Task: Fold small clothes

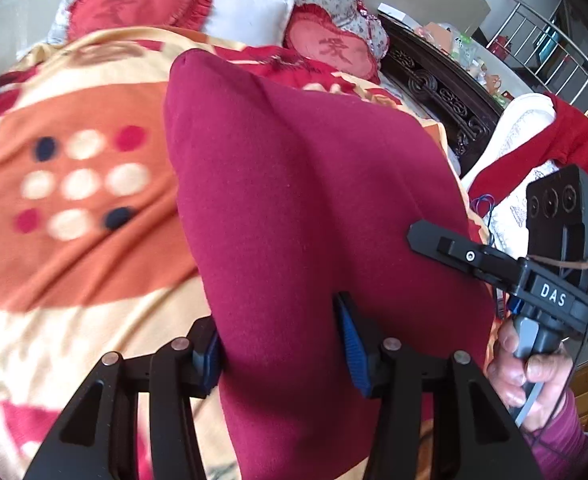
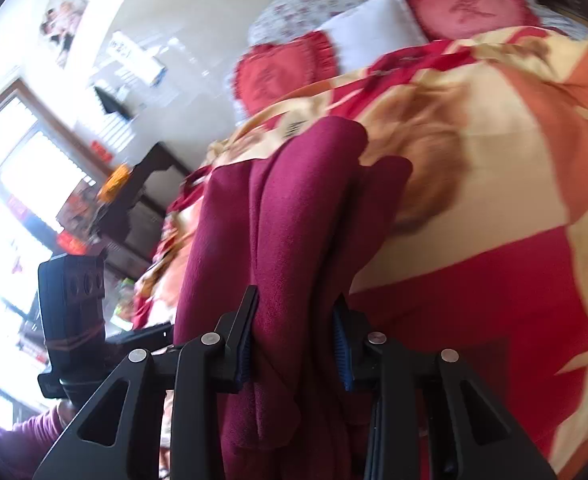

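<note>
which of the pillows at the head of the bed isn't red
The plain white rectangular pillow, lying between the two red heart-shaped cushions, which have frilled edges and a character on each.

White capital letters reading "DAS" stand on a black plate on the body of the right claw [image 1: 414, 236], seen from the left wrist camera. A single large Chinese character is stitched on each of two red heart-shaped cushions [image 1: 332, 50] at the head of the bed; the strokes are too soft to read with certainty. A wall sign [image 2: 135, 58] in the right wrist view carries blurred, illegible print.
</note>
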Tool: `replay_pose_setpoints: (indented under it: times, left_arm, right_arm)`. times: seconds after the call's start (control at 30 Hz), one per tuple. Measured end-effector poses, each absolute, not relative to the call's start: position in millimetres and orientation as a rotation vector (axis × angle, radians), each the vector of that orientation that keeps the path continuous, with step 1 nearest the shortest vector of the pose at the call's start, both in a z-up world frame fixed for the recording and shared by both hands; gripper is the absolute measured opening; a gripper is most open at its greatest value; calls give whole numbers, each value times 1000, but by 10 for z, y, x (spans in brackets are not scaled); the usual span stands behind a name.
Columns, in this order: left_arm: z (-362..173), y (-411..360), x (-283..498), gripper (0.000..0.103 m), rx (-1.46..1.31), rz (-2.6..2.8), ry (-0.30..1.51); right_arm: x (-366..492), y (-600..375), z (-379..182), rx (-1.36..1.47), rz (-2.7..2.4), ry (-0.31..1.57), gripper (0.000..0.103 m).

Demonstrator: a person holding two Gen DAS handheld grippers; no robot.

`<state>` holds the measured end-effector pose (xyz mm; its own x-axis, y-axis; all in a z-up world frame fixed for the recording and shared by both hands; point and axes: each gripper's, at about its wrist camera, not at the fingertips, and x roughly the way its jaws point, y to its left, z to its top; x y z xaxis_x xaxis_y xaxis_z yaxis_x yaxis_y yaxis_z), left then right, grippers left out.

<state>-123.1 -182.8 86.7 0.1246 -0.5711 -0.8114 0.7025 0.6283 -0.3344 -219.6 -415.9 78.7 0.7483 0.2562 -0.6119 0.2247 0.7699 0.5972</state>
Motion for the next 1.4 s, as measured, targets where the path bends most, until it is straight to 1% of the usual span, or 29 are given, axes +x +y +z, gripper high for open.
replay_pose_setpoints:
  times: [0.13, 0.17, 0.2, 0.27, 0.3, 0.33, 0.37, 0.47, 0.53, 0.6, 0.7, 0.77, 0.8, 0.9, 0.97, 1.07, 1.2, 1.37, 1.4]
  left_arm:
    - [927, -1304, -1234, 53, 178, -863, 1131]
    - [889, -1187, -1224, 54, 186, -833, 1145]
    - [824, -1086, -1209, 55, 194, -805, 1162]
    - [681, -945, -1180, 56, 196, -765, 1195]
    - [572, -865, -1146, 61, 173, -739, 1224]
    - [524, -798, -1129, 65, 135, -730, 1230]
    - [520, -745, -1117, 66, 108, -728, 1222]
    - [632, -688, -1167, 73, 126, -705, 1137]
    - [695, -669, -1220, 80, 138, -695, 1084]
    - [740, -644, -1265, 81, 141, -688, 1061]
    - [764, -646, -1294, 80, 144, -666, 1061]
    - [777, -631, -1321, 80, 153, -637, 1045]
    - [777, -634, -1342, 81, 158, -625, 1035]
    - [807, -603, -1413, 81, 175, -598, 1013]
    - [841, -595, -1456, 80, 183, -588, 1001]
    - [917, -606, -1513, 81, 199, -579, 976]
    - [1059, -584, -1623, 81, 206, -574, 915]
    - [1198, -581, -1739, 81, 198, -590, 872]
    - [1217, -583, -1754, 81, 195, -591, 864]
  right_arm:
    - [-2095, -3804, 712, 765, 116, 777, 14]
    - [-2053, -3709, 652, 780, 135, 796, 16]
    - [-2002, -3611, 580, 783, 144, 824, 20]
    - [-1891, -3435, 411, 739, 115, 923, 23]
    - [-1844, -3354, 336, 684, 67, 981, 25]
    - [-1849, -3322, 328, 638, 23, 997, 26]
    - [-1858, -3304, 351, 619, 14, 997, 26]
    - [-1966, -3214, 661, 497, -19, 960, 25]
    - [-2044, -3097, 893, 396, -24, 922, 25]
    - [-2091, -2879, 1093, 296, 32, 900, 23]
    - [-2151, -2590, 1123, 190, 60, 909, 18]
    - [-2167, -2509, 992, 140, 22, 958, 15]
    - [-2160, -2497, 836, 131, -13, 1005, 13]
    - [-2176, -2569, 529, 160, -59, 1067, 13]
    - [-2223, -2587, 480, 164, -71, 1047, 13]
    - [-2255, -2599, 604, 192, -77, 1029, 13]
    - [-2450, -2633, 919, 273, -101, 973, 13]
    - [-2684, -2628, 1170, 363, -133, 966, 17]
    - [-2711, -2620, 1200, 371, -130, 964, 19]
